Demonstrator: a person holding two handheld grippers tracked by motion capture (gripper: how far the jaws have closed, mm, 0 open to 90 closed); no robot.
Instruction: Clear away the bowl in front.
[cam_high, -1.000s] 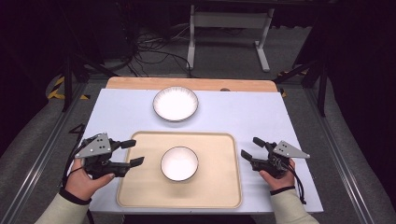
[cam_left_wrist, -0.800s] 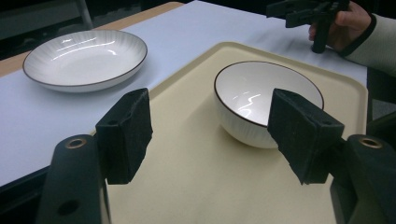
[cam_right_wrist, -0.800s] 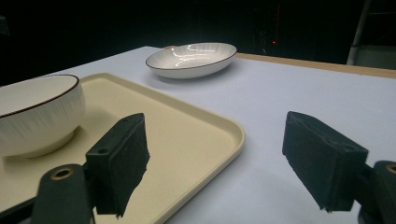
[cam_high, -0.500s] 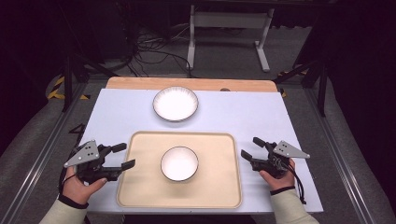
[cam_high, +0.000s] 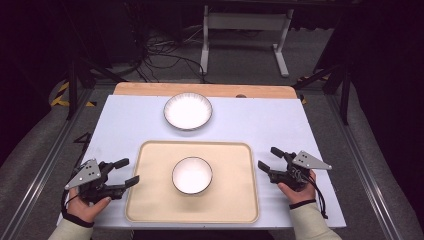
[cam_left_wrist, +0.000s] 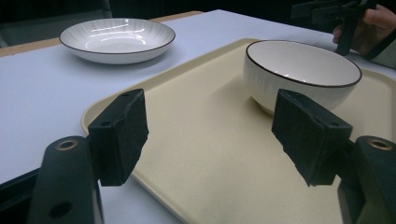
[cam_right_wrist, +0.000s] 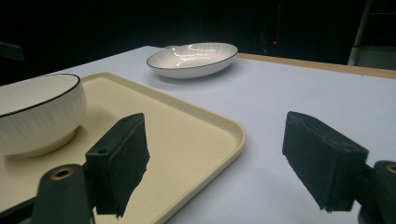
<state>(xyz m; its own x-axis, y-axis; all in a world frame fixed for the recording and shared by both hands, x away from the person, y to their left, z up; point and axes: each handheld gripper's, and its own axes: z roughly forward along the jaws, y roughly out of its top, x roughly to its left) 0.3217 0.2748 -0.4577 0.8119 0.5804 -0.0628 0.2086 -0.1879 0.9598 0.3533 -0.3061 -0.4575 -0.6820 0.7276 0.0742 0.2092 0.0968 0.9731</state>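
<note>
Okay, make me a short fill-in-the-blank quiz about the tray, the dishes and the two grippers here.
1. The bowl stands on the beige ____.
2. The plate lies on the table, ____ the tray.
3. The left gripper and the right gripper both have their jaws ____.

Missing words: tray; beyond; open
</note>
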